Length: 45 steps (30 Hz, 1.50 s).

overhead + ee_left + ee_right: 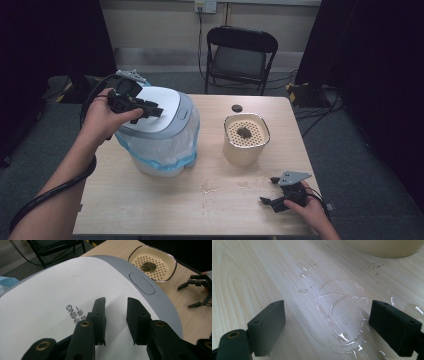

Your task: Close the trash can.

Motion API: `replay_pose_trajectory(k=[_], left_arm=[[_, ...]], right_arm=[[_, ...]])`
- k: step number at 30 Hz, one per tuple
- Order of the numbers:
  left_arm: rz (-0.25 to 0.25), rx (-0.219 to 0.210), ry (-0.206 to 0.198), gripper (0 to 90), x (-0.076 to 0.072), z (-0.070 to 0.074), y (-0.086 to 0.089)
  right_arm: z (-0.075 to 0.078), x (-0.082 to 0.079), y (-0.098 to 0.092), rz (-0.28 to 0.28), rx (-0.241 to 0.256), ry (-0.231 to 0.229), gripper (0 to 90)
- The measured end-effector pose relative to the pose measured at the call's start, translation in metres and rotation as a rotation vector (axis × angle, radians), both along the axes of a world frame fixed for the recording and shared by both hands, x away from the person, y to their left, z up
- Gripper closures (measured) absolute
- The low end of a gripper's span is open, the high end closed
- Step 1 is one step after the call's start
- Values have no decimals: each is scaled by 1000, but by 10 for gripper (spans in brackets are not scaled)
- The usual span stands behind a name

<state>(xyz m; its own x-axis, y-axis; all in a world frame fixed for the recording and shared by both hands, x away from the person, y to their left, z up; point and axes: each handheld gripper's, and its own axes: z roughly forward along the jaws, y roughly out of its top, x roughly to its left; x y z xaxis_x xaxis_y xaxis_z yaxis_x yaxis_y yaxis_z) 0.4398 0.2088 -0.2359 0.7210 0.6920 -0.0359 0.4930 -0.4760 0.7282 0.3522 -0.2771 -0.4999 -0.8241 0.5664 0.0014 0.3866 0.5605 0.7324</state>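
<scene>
A white bin with a grey-rimmed lid and a blue-edged plastic liner stands on the left of the wooden table. My left gripper hovers just over the lid, jaws slightly apart with nothing between them; a grey oval button lies ahead of it. A cream container with a perforated insert holds a dark clump. My right gripper is low over the table's front right, wide open above a wet patch.
A small black round object lies behind the cream container. Water smears and dark specks mark the wood in front of it. A black folding chair stands beyond the table's far edge. The container's base is just ahead of the right gripper.
</scene>
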Motion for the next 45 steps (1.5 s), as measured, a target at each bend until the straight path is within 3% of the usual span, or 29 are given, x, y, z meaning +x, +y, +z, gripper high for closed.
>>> replay_pose_trajectory(k=[3,9,12,16,18,23,30,34,38,45], left_arm=[[12,32,-12,716,0,0,-4],[12,49,-21,717,0,-2,-8],[-25,56,-26,641,-2,-1,-9],[-45,8,-9,398,-12,-3,-11],[-52,-3,18,361,-18,-2,-5],[-63,-32,43,238,-40,1,12],[-83,-87,38,198,-70,-5,38],[-73,-107,56,191,-83,-19,52],[-79,-116,47,191,-97,-38,61],[-73,-139,79,190,-114,-87,66]], right_arm=[[0,0,0,0,0,1,129],[0,0,0,3,-1,3,122],[0,0,0,4,0,3,122],[0,0,0,3,0,2,122],[0,0,0,3,0,1,122],[0,0,0,3,1,2,122],[0,0,0,3,1,2,122],[0,0,0,4,0,3,122],[0,0,0,4,-1,2,122],[0,0,0,4,-1,2,122]])
